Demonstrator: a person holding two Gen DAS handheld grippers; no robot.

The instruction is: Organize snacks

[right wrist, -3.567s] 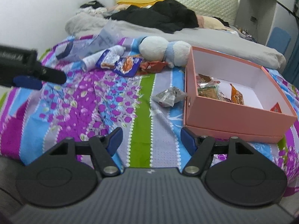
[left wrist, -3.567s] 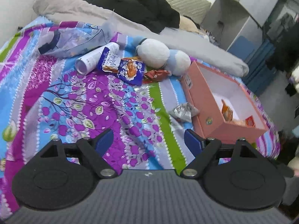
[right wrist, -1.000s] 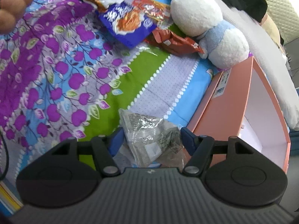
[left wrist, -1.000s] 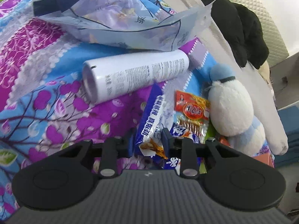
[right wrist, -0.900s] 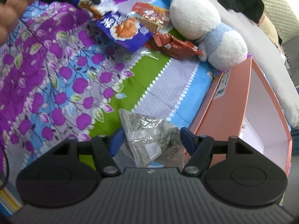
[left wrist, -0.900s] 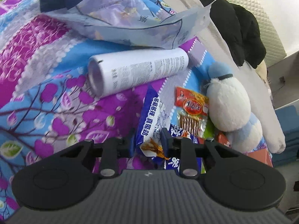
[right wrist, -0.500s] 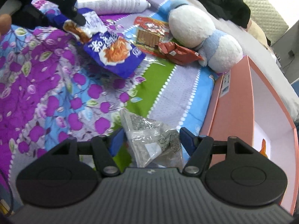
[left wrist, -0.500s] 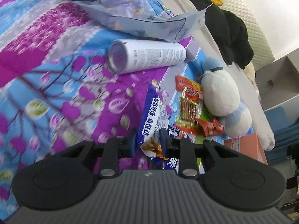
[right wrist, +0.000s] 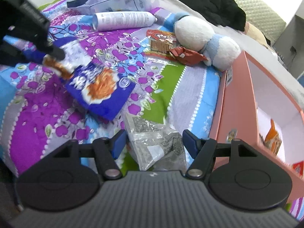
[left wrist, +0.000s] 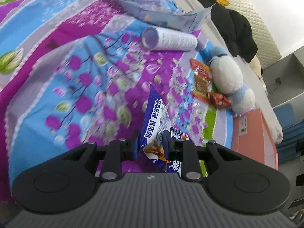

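left gripper [left wrist: 151, 146]: clamped on the white-and-blue snack packet [left wrist: 154, 125], pinched near its lower end, rest of it sticking up ahead of the fingers. A second ago we'd only just closed on it down on the bedspread [left wrist: 57, 87]; now it's lifted and swinging right.

second packet: the purple one [right wrist: 102, 91] came along with it, dangling just under the left gripper. We can't tell if it's pinched too or just stuck.

right gripper [right wrist: 153, 142]: fingers spread wide either side of the silver packet [right wrist: 155, 144], not squeezing. Same as half a second back.

pink box [right wrist: 233, 102]: off to our right, right beside the right gripper, some snacks already inside.

what it means: one packet is on its way; red packets [left wrist: 204, 79] ahead by the plush toy [left wrist: 228, 76] still wait.
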